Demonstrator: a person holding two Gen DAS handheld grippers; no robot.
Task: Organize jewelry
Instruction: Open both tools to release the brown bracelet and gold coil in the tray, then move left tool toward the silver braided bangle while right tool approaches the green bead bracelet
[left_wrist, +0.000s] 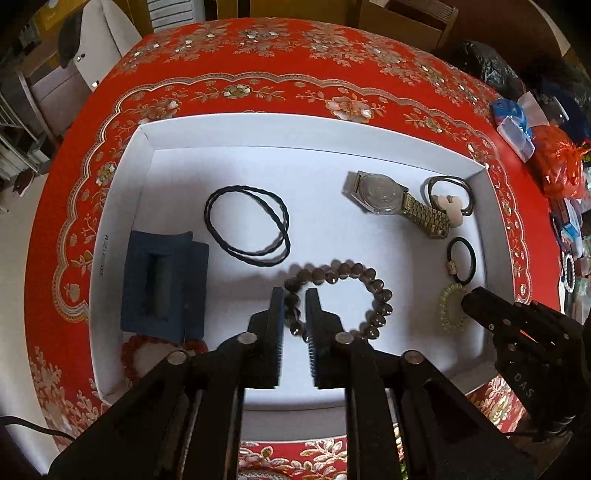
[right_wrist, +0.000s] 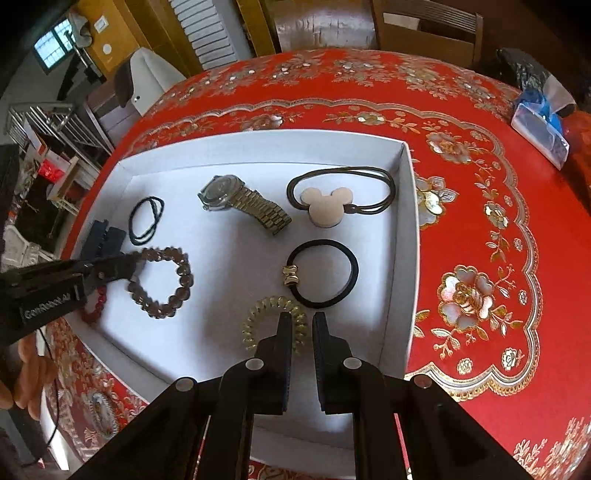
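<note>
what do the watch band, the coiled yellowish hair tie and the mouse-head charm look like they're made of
Gold-toned watch band: metal by the look, with shiny ridged links. Coiled yellowish hair tie: translucent plastic, probably, since the white box shows through its glossy spiral. Pale mouse-head charm: matte and flat with a visibly thick edge, perhaps wood or plastic; the look leaves it open.

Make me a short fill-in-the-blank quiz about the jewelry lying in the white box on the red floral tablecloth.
1. The gold-banded wristwatch lies in the shallow white cardboard box with its dial facing ____.
2. The left gripper straddles the bracelet of smoky brown ____.
3. The cream mouse-head charm sits on a ____ elastic hair tie.
4. The right gripper hovers at the coiled translucent ____ hair tie.

Missing words: down; beads; brown; yellow
</note>
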